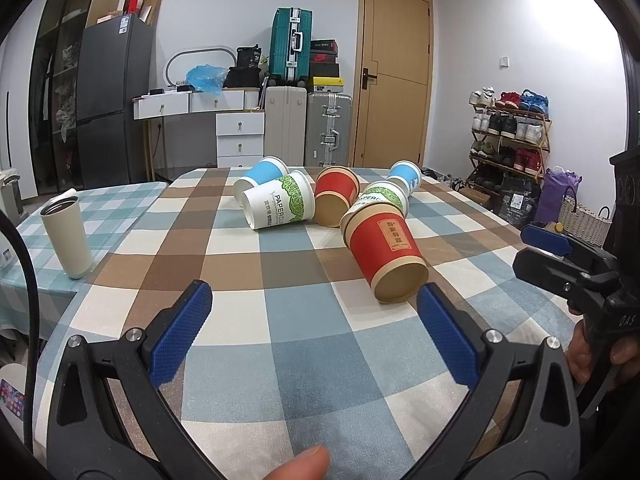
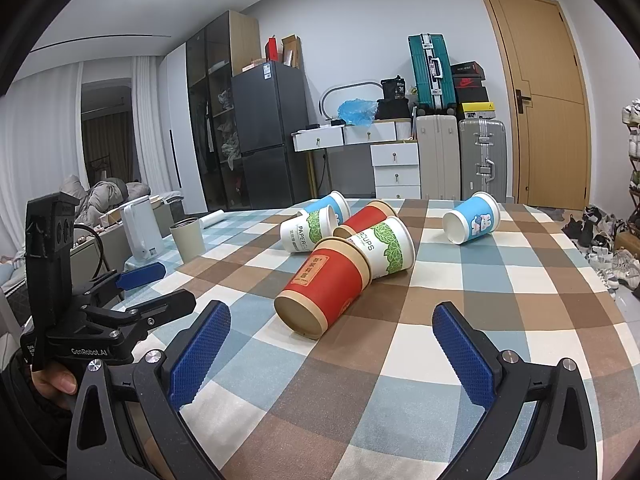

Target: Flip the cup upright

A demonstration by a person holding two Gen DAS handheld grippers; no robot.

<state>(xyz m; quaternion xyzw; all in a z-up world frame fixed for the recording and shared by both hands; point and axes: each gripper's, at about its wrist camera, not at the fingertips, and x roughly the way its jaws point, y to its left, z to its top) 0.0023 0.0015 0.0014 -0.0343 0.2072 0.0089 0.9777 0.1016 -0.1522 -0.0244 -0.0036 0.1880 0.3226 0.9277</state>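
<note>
Black claws (image 1: 314, 328), blue ribbed pads (image 2: 200, 354)

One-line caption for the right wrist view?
Open right claw faces six tipped paper cups on a checked tablecloth, nearest a red cup.

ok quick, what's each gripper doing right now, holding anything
left gripper: open, holding nothing, fingers spread above the tablecloth.
right gripper: open, holding nothing, near red cup lying ahead of it.

Six cups (image 1: 386, 254) lie clustered on the table (image 1: 320, 360).
</note>
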